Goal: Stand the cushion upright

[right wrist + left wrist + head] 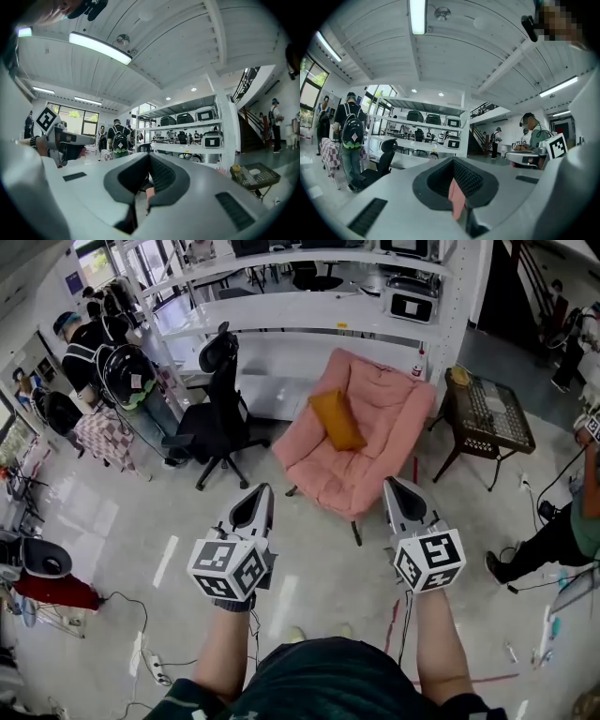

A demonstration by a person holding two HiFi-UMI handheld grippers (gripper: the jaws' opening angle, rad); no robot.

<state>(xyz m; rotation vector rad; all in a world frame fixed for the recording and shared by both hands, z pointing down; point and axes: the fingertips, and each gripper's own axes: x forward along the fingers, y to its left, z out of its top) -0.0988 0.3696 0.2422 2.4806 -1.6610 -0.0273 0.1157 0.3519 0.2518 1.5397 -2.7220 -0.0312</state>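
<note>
Workshop floor: orange cushion (337,420) lodged aslant in pink armchair (384,456); left gripper (262,490) and right gripper (395,484) held closed, empty, well short, approach judged pending.

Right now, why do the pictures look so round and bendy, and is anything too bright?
Head view: the wide lens curves the shelves at the top, light streaks shine on the floor, yet the orange cushion looks sharp. Left gripper view: a round fisheye picture with black corners, and the ceiling lamp glares white. Right gripper view: the same round frame, with a bright lamp strip.
</note>
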